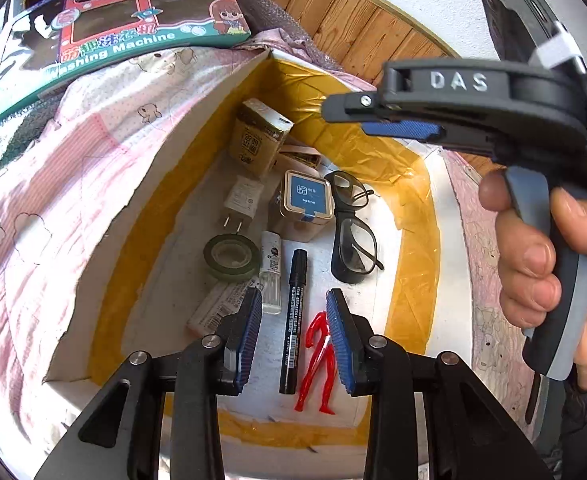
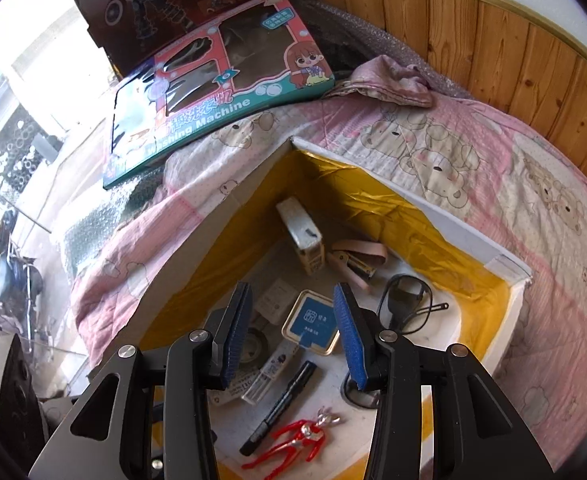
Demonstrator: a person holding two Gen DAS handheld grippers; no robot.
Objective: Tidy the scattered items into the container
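- Here, the left gripper hangs wide apart, empty, over the box.
- Marker and figure lie between its fingers.
- Right gripper: spread, empty, above the tin.

A white container lined with yellow tape holds a black marker, red figurine, glasses, tape roll and square tin.

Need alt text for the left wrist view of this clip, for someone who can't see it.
The open, empty left gripper hovers over a yellow-taped white box holding a black marker, red figure, glasses, tape roll, charger plug and small cartons. A hand holds the right gripper above, on a pink quilt.
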